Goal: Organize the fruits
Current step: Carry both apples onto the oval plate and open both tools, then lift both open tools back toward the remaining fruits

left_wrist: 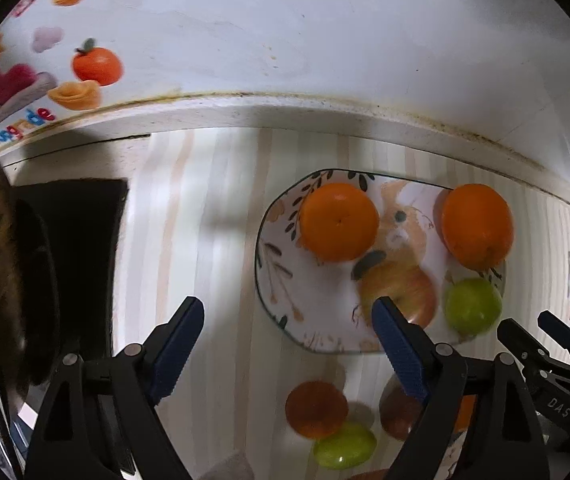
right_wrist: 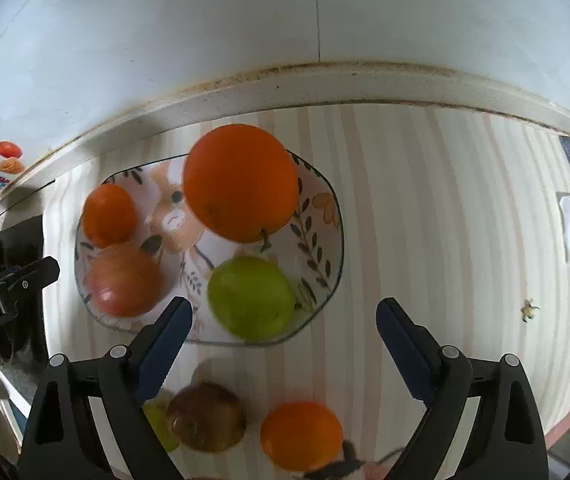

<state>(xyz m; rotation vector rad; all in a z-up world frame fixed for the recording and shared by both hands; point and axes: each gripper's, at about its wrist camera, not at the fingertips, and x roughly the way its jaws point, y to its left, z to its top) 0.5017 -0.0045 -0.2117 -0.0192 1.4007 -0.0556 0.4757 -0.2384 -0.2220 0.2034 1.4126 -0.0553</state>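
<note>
Holding two oranges (right_wrist: 241, 182), red apple (right_wrist: 125, 280) and green apple (right_wrist: 251, 296), patterned plate (right_wrist: 325, 208); both tongs wide open, empty.

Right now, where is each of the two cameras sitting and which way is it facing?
Left wrist: on the left gripper, looking down at the striped table; its open fingers frame the patterned plate; the right gripper shows at the edge.
Right wrist: on the right gripper, looking down, fingers open over the plate's near rim.
Shared: plate, green apple, red apple, two oranges.
</note>
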